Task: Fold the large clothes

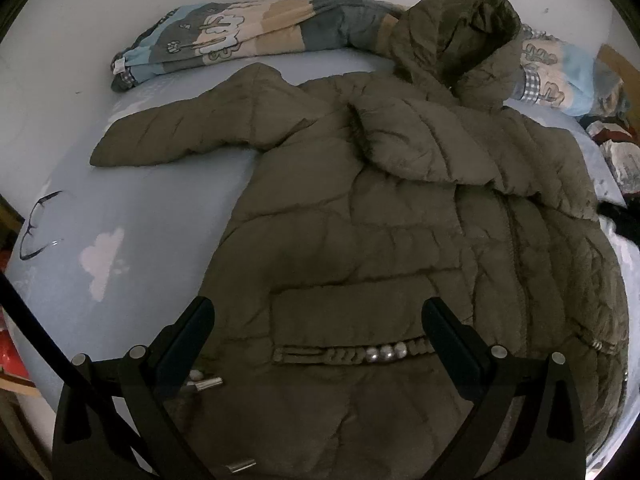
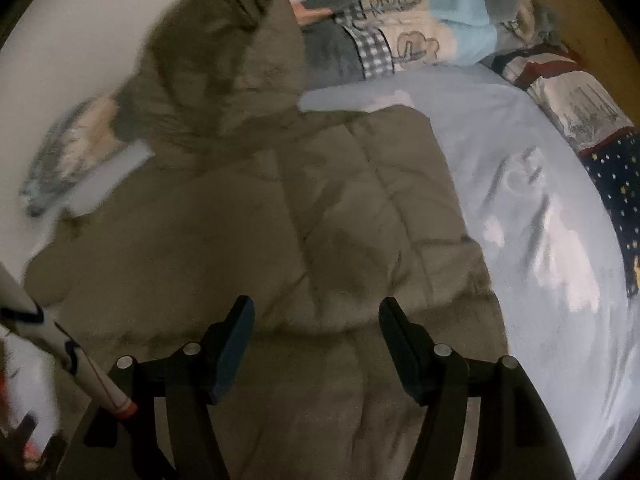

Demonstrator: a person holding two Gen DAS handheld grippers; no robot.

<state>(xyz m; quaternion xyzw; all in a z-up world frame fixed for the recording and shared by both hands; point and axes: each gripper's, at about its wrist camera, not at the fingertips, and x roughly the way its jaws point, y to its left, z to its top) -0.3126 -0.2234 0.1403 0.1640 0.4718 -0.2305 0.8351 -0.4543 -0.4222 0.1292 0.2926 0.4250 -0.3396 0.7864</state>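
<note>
An olive-green puffer jacket (image 1: 380,220) lies spread on a light blue bed. Its hood (image 1: 464,36) rests against the rolled quilt at the back. Its left sleeve (image 1: 192,132) stretches out to the left; the other sleeve is folded across the chest. My left gripper (image 1: 318,320) is open and empty above the jacket's lower front, near the pocket and a row of metal snaps (image 1: 386,352). In the right wrist view the jacket (image 2: 280,220) fills the middle, blurred. My right gripper (image 2: 316,320) is open and empty just above its right side.
A rolled patterned quilt (image 1: 240,36) lies along the wall. A pair of glasses (image 1: 38,224) lies on the blue sheet (image 1: 120,220) at left. Patterned pillows (image 2: 592,120) sit at the right edge. A white sleeved arm (image 2: 60,340) shows at lower left in the right wrist view.
</note>
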